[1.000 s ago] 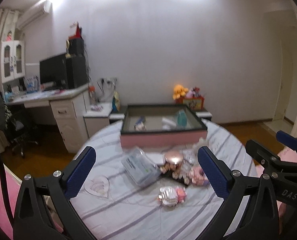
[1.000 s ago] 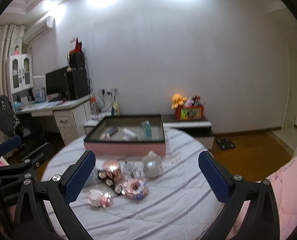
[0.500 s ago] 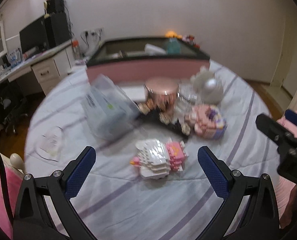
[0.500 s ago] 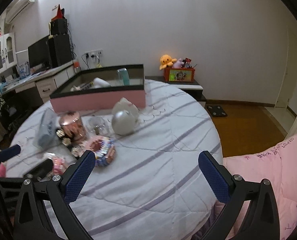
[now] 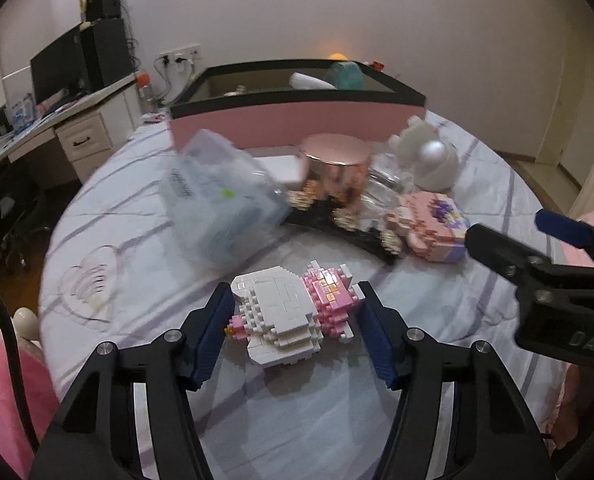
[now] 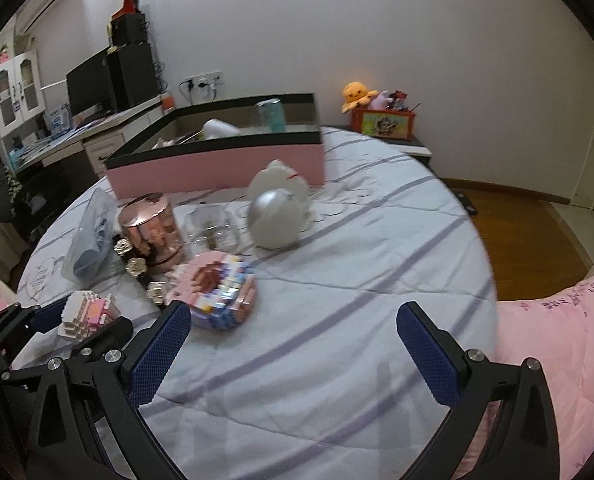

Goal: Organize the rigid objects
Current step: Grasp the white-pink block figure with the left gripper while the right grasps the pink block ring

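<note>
The left tool pointed down at a white-and-pink brick figure lying on the round striped bed. Its jaws had just been closing, and the figure sat between them with each blue pad right at a side of it; whether the pads already pressed on the bricks could not be told.

Taking that brick figure as the landmark: just behind it and to the left lay a clear plastic pouch, blurred. Behind it and a little to the right stood a rose-gold cylindrical jar, with a dark strip carrying gold flowers at the jar's foot. Behind and to the right sat a pastel brick donut, and farther behind that a white and silver rounded toy. Farthest back stood the pink box with a black rim, holding a teal can and a white object.

The right tool hung over bare bedding to the right of the figure, its jaws spread wide with nothing between them; the donut lay just beyond its left pad
</note>
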{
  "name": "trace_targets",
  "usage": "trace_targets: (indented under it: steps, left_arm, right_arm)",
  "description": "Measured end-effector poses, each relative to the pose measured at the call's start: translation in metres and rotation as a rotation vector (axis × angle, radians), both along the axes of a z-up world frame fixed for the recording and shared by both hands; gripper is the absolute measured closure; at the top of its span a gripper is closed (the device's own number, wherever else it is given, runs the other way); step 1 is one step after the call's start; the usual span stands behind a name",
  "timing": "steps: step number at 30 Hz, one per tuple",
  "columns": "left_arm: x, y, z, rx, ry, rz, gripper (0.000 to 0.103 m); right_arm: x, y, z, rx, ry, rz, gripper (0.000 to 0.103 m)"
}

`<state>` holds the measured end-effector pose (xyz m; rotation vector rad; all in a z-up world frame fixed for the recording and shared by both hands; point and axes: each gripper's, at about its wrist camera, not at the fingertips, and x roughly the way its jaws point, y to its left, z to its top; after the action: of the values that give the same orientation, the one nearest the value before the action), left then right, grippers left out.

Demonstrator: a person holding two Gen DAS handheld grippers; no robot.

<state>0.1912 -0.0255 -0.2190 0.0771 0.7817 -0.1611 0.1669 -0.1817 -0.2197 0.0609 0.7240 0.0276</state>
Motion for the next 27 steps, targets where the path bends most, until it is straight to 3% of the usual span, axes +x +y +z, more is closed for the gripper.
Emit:
trace_targets:
  steps: [10,13,15,22,27]
  left_arm:
    - [0.006,0.028,0.005,-0.012,-0.010,0.063,0.040]
    - [0.007,0.028,0.005,-0.023,-0.012,0.057,0.040]
    - [0.009,0.024,0.005,-0.024,-0.013,0.052,0.040]
    - [0.010,0.016,0.008,-0.021,-0.019,0.034,0.040]
    - [0.002,0.014,0.021,-0.021,-0.056,0.032,0.040]
  right_arm:
    - [0.041,0.035,-0.016,0.024,0.124,0.069,0.003]
    - [0.046,0.032,-0.021,0.023,0.154,0.047,0.019]
    - [0.047,0.030,-0.020,0.019,0.151,0.040,0.038]
    - [0.057,0.038,-0.020,-0.034,0.154,0.069,0.041]
    - [0.051,0.030,-0.015,0.023,0.113,0.087,0.042]
